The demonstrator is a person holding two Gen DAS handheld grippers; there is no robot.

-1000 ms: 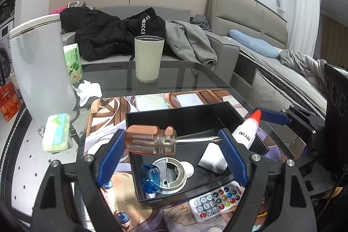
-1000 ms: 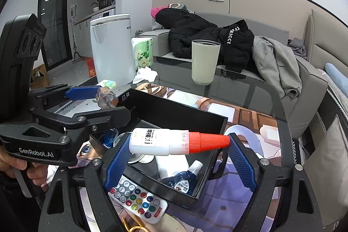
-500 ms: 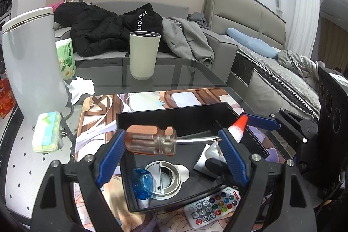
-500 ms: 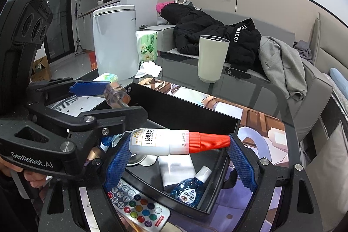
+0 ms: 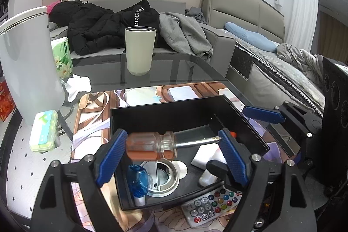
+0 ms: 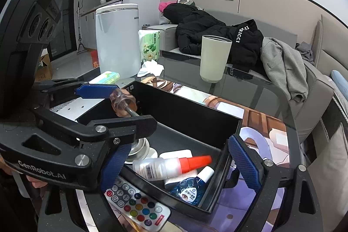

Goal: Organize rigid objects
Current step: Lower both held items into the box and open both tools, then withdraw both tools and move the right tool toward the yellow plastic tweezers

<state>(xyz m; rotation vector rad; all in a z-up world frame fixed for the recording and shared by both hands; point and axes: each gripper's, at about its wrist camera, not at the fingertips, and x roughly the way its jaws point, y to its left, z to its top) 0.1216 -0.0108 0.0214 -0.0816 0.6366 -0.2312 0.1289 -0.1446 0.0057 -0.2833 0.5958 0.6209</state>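
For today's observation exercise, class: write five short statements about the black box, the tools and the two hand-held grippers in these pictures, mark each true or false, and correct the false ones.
1. The left hand-held gripper holds a screwdriver across its fingers. True.
2. The right hand-held gripper is clamped on the glue bottle. False: its jaws are opening and the bottle lies loose in the black box.
3. The remote control lies inside the box. False: it lies on the table in front of the box.
4. A blue eye-drop bottle lies in the box beside the glue bottle. True.
5. The pale cup lies on its side. False: it stands upright on the glass table.
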